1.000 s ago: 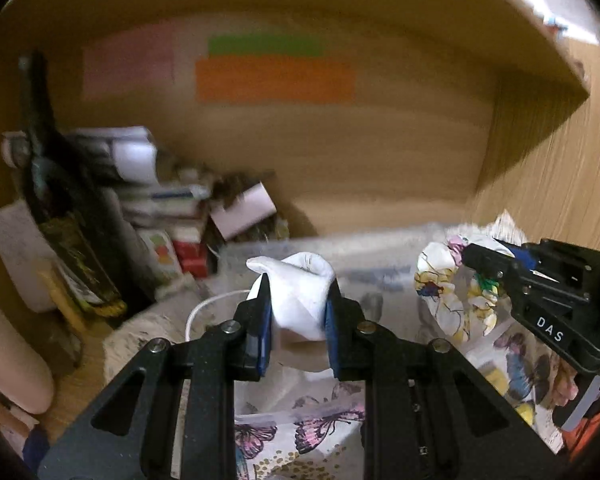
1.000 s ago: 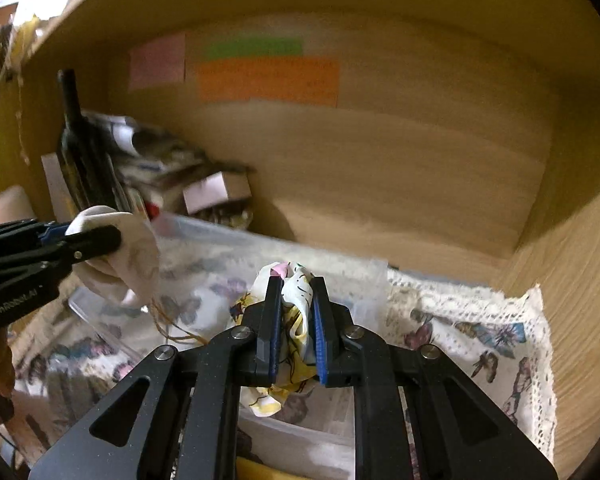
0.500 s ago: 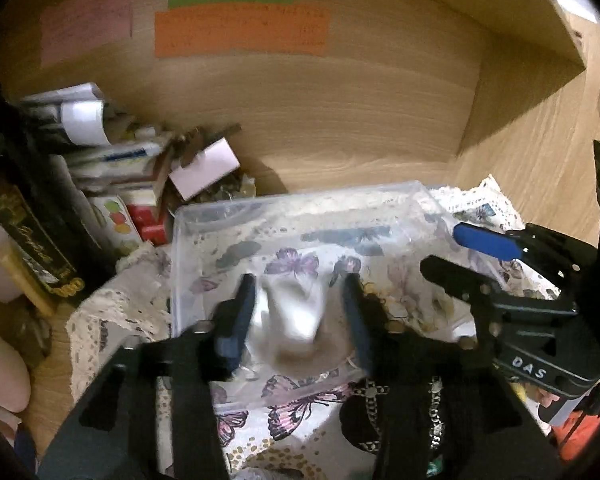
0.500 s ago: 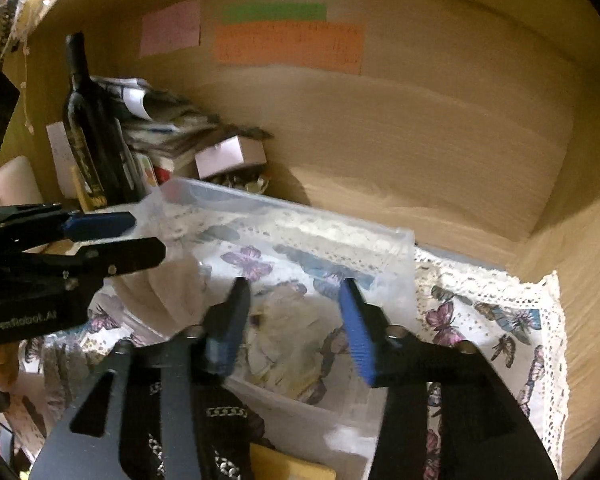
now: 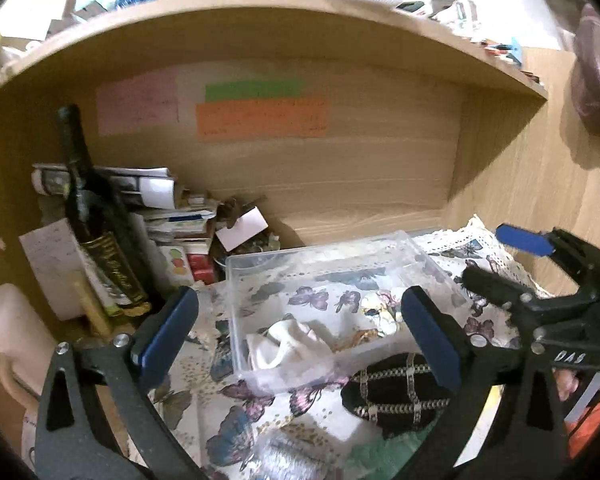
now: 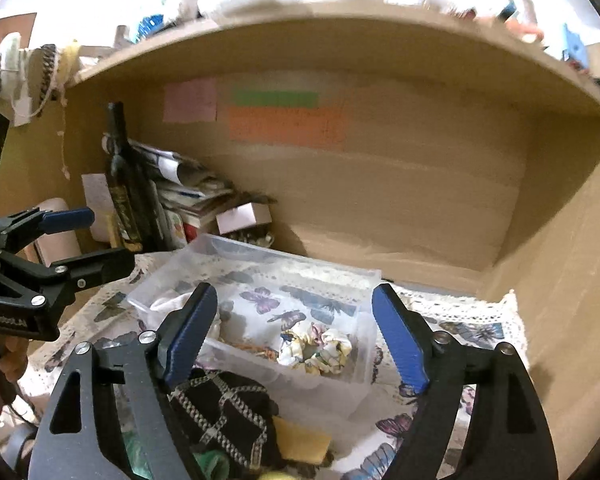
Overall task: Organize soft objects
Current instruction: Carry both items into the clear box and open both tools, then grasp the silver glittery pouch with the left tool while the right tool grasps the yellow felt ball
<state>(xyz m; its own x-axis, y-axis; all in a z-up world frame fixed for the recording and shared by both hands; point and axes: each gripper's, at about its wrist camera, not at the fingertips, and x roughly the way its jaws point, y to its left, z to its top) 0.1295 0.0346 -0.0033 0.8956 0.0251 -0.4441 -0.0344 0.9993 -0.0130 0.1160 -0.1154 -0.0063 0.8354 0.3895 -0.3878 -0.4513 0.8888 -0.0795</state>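
1. Left wrist view: your left gripper [image 5: 300,332] is spread wide with nothing between its blue pads, held above the clear plastic bin [image 5: 324,254].
2. Your white sock [image 5: 290,346] lies crumpled in the bin's near left corner.
3. Your floral scrunchie [image 6: 318,346] rests inside the bin toward its right side, apart from the sock.
4. Right wrist view: your right gripper [image 6: 296,336] is also fully parted and empty, poised over the same bin.
5. Your black chain-patterned item [image 6: 224,412] sits on the butterfly cloth [image 5: 236,420] just in front of the bin, outside it.
6. A dark bottle [image 5: 96,220] stands at the shelf's left.
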